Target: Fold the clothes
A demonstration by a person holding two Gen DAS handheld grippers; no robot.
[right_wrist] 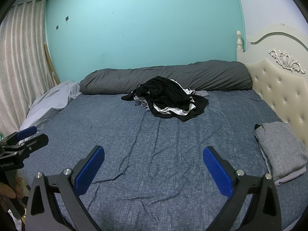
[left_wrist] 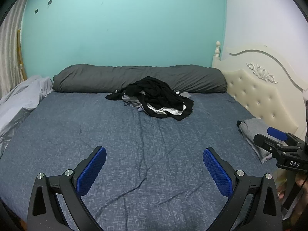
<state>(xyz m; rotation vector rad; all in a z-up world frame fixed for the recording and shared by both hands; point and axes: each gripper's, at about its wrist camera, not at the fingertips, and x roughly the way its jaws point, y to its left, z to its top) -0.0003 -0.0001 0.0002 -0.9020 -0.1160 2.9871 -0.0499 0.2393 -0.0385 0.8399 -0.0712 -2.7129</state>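
Both hand-held grippers [left_wrist: 154, 170] [right_wrist: 153, 170] wide open over bare sheet [left_wrist: 146, 134]; clothes pile [left_wrist: 157, 98] far edge.

Blue mottled sheet [left_wrist: 134, 134]; black, white and grey pile [left_wrist: 156, 98] at 12 o'clock; dark grey duvet [left_wrist: 134, 77]; grey folded stack [right_wrist: 281, 146]; cream headboard [right_wrist: 279, 80]; turquoise wall [left_wrist: 123, 25]; blue claw pads [left_wrist: 92, 173].
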